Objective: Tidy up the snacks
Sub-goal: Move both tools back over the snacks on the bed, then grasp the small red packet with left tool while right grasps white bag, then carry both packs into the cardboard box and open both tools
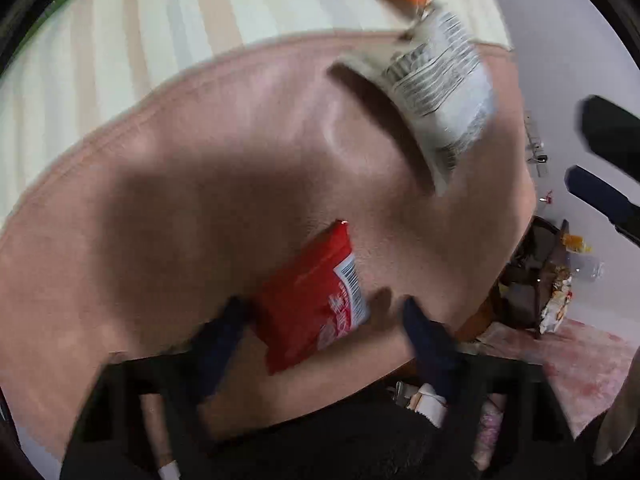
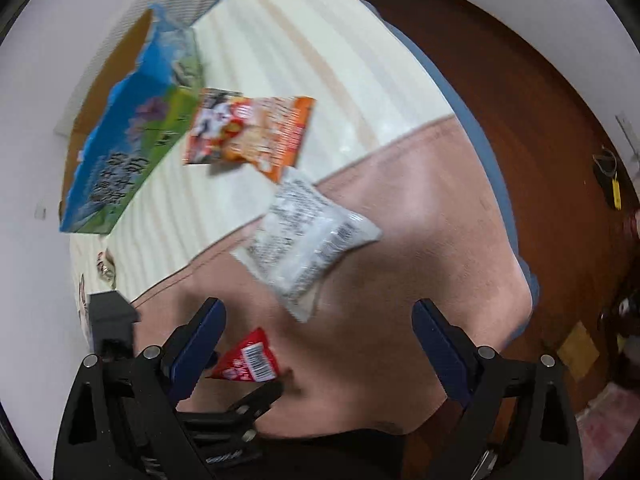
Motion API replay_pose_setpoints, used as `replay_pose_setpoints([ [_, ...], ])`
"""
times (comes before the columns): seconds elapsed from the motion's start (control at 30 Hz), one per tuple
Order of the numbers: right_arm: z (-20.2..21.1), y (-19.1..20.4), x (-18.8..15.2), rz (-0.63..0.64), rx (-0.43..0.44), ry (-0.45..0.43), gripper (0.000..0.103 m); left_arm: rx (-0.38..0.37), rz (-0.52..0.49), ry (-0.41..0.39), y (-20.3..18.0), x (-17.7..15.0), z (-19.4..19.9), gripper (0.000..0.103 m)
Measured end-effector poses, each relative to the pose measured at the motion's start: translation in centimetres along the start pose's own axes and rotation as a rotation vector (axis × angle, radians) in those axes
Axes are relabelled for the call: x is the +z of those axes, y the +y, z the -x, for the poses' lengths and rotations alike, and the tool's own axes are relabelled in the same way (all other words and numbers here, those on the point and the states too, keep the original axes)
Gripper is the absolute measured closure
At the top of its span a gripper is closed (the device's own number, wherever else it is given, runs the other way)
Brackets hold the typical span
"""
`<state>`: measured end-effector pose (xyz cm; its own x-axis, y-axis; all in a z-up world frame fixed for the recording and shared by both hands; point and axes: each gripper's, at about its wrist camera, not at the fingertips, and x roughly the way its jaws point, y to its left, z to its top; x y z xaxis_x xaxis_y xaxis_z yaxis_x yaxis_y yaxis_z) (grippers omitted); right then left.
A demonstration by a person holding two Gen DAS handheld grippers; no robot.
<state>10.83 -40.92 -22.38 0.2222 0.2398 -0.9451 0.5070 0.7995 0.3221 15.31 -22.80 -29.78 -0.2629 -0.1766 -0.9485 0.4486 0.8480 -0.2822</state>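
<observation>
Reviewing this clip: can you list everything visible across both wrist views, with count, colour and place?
Small red foil snack packet: one, red, on the pink blanket, between the left gripper's fingers.
White crinkly snack bag: one, white, on the pink blanket.
Orange printed snack bag: one, orange, on the cream striped sheet.
Blue-green cardboard box: one, open, far corner.
Pink blanket: one.
Cream striped sheet: one.
Left gripper: one, black, blue pads.
Right gripper: one, open.
</observation>
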Motion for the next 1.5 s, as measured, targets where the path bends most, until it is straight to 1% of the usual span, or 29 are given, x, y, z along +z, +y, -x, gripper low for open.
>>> replay_pose_setpoints([
  [0.03,-0.5,-0.5,0.1,-0.022,0.012,0.012,0.007,0.013,0.008,-0.006,0.2,0.1,-0.1,0.043],
  [0.07,-1.1,-0.9,0.3,-0.049,0.032,0.024,0.007,-0.007,0.023,-0.007,0.5,0.2,-0.1,0.044],
  [0.1,-1.8,-1.3,0.4,-0.082,0.056,0.036,0.007,-0.015,0.041,-0.014,0.9,0.1,0.1,0.047],
  [0.13,-2.7,-1.7,0.6,-0.120,0.085,0.051,0.007,-0.016,0.057,-0.024,1.3,0.1,0.4,0.047],
  [0.27,-5.9,-2.3,1.9,-0.260,0.174,0.084,0.007,-0.009,0.151,-0.072,4.2,0.4,2.2,0.047],
  [0.37,-7.7,-1.4,3.0,-0.291,0.160,0.066,0.007,0.017,0.235,-0.113,7.3,0.5,3.6,0.047],
  [0.4,-8.1,-0.9,3.4,-0.278,0.134,0.058,0.008,0.022,0.257,-0.122,8.1,0.6,4.0,0.047],
  [0.43,-8.4,-0.3,3.6,-0.255,0.102,0.050,0.014,0.023,0.276,-0.127,8.9,0.6,4.2,0.047],
  [0.5,-9.0,1.4,3.9,-0.155,0.020,0.047,0.026,0.020,0.319,-0.140,10.4,0.5,4.8,0.047],
  [0.53,-9.3,2.1,3.9,-0.106,0.003,0.046,0.031,0.016,0.334,-0.143,11.0,0.4,5.0,0.047],
  [0.57,-9.4,3.3,3.6,-0.022,-0.024,0.046,0.033,0.009,0.349,-0.146,11.5,0.3,5.1,0.047],
  [0.6,-9.4,4.3,3.2,0.049,-0.041,0.047,0.040,-0.004,0.366,-0.148,12.0,0.2,5.3,0.046],
  [0.63,-9.5,5.7,2.6,0.149,-0.066,0.058,0.043,-0.017,0.380,-0.148,12.5,0.0,5.3,0.045],
  [0.7,-9.8,7.9,1.0,0.301,-0.100,0.091,0.044,-0.040,0.395,-0.143,13.1,-0.3,5.0,0.045],
  [0.77,-10.3,9.6,-0.6,0.416,-0.139,0.121,0.044,-0.065,0.406,-0.136,13.6,-0.4,4.6,0.045],
  [0.8,-10.6,10.1,-1.2,0.442,-0.151,0.129,0.044,-0.082,0.416,-0.135,13.7,-0.4,4.4,0.044],
  [0.83,-11.0,10.4,-1.6,0.455,-0.157,0.140,0.043,-0.094,0.423,-0.134,14.2,-0.1,4.4,0.043],
  [0.9,-11.3,10.4,-1.8,0.430,-0.151,0.140,0.041,-0.120,0.434,-0.129,15.0,0.0,4.4,0.039],
  [0.93,-11.4,10.4,-1.8,0.406,-0.141,0.138,0.038,-0.128,0.438,-0.128,15.3,0.2,4.4,0.038],
  [1.07,-11.4,8.8,-2.0,0.318,-0.104,0.122,0.037,-0.147,0.471,-0.131,16.6,0.2,4.4,0.039],
  [1.1,-11.4,8.7,-1.9,0.304,-0.098,0.118,0.037,-0.144,0.477,-0.137,16.8,0.1,4.5,0.041],
  [1.13,-11.2,8.3,-1.9,0.303,-0.099,0.114,0.040,-0.128,0.476,-0.143,16.7,-0.2,4.6,0.045],
  [1.17,-11.3,8.7,-1.8,0.310,-0.116,0.107,0.043,-0.102,0.463,-0.152,16.4,-0.3,4.8,0.046],
  [1.27,-10.8,8.6,-2.0,0.320,-0.118,0.092,0.048,-0.052,0.428,-0.176,14.9,-0.8,5.3,0.048],
  [1.3,-10.6,8.8,-2.1,0.318,-0.107,0.091,0.049,-0.038,0.415,-0.183,14.4,-1.0,5.5,0.049],
  [1.33,-10.3,9.1,-2.0,0.312,-0.087,0.095,0.050,-0.036,0.411,-0.189,14.0,-1.1,5.9,0.052],
  [1.4,-9.1,9.1,-2.0,0.297,-0.029,0.098,0.051,-0.046,0.398,-0.202,13.4,-1.0,7.2,0.054],
  [1.5,-7.2,10.7,-1.6,0.308,0.030,0.080,0.051,-0.058,0.372,-0.231,12.2,-0.9,9.2,0.054],
])
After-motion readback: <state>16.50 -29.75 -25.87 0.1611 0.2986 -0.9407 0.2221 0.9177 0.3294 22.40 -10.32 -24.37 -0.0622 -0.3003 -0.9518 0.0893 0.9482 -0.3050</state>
